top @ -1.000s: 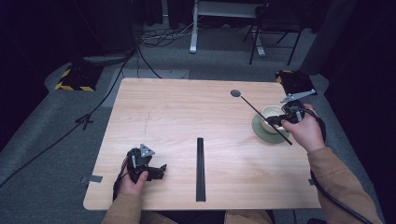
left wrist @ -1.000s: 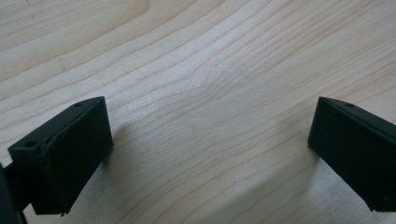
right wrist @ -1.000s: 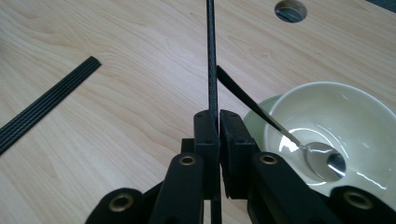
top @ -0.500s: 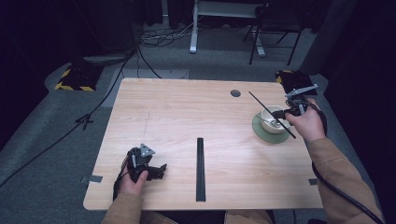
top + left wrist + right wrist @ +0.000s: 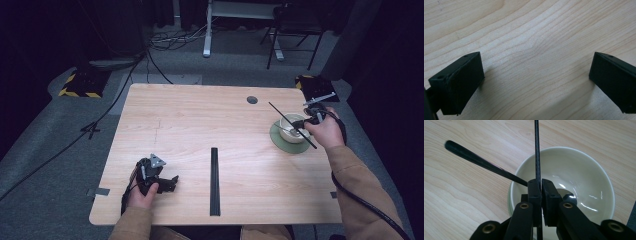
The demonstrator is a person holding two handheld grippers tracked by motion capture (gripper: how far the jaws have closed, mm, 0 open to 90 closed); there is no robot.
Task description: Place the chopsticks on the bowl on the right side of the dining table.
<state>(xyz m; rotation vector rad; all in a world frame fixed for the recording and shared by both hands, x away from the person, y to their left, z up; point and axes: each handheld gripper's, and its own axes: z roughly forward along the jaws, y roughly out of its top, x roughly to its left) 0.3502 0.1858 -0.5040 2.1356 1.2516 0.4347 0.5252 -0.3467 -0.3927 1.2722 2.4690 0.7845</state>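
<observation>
The right tool (image 5: 540, 185) is clamped on a thin black stick (image 5: 536, 147) over the cream bowl (image 5: 584, 172) (at the worktop's (image 5: 200, 120) three o'clock), seemingly for lowering it in, while the left tool (image 5: 167, 182), jaws apart, rests idle.

Wooden table (image 5: 200, 120): saucer (image 5: 280, 142), black strip (image 5: 214, 180)

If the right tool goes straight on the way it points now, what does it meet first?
Probably the pale bowl: the right tool, shut on a thin black rod, points down into it. A black spoon also leans there.
</observation>
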